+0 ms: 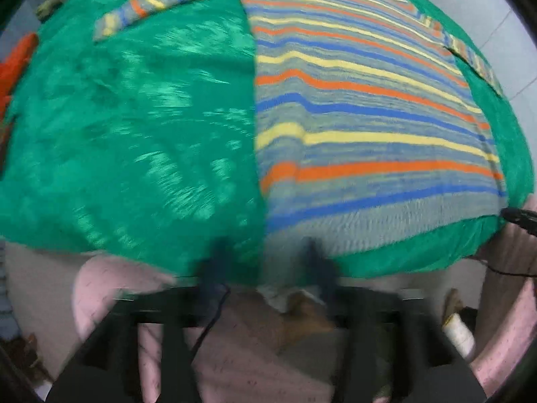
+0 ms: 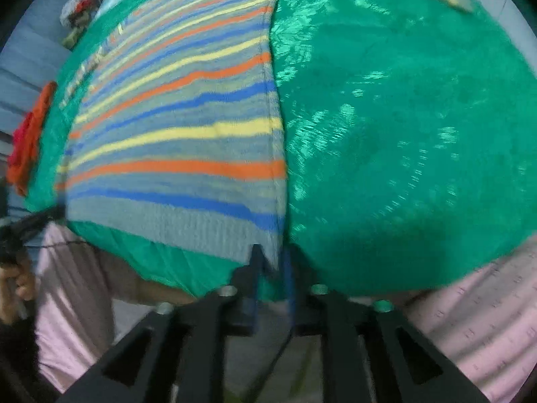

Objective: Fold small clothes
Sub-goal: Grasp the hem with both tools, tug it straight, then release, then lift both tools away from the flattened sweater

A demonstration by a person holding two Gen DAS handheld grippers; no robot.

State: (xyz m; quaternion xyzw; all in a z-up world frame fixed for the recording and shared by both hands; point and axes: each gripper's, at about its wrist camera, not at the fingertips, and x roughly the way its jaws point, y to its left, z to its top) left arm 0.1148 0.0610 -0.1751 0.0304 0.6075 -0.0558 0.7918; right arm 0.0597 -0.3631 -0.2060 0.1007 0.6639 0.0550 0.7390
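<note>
The striped sweater (image 1: 369, 117) lay spread flat on a green cloth (image 1: 134, 117), its bands of orange, yellow, blue and grey running across the body. In the left wrist view it filled the right half of the cloth, with 1 sleeve (image 1: 151, 3) stretched out to the left near the far edge and the other sleeve (image 1: 476, 60) angled off toward the right edge. In the right wrist view the same sweater (image 2: 174, 134) covered the left half, its straight side edge running down the middle of the green cloth (image 2: 402, 134). The grey ribbed hem lay nearest both cameras, close to the near edge of the cloth.

Pink fabric (image 2: 470, 302) hung below the cloth's near edge. An orange garment (image 2: 30, 141) sat beyond the cloth's left side, and a small heap of mixed clothes (image 2: 80, 10) lay farther back.

The left gripper (image 1: 265, 252) hovered at the hem's left corner with its 2 fingers spread wide apart; nothing was pinched between them. The right gripper (image 2: 272, 255) stood at the hem's right corner, its fingers close together on either side of the sweater's edge; blur made it impossible to tell whether they pressed on the knit.

No brand, label or writing could be read anywhere; both views were smeared by motion.
</note>
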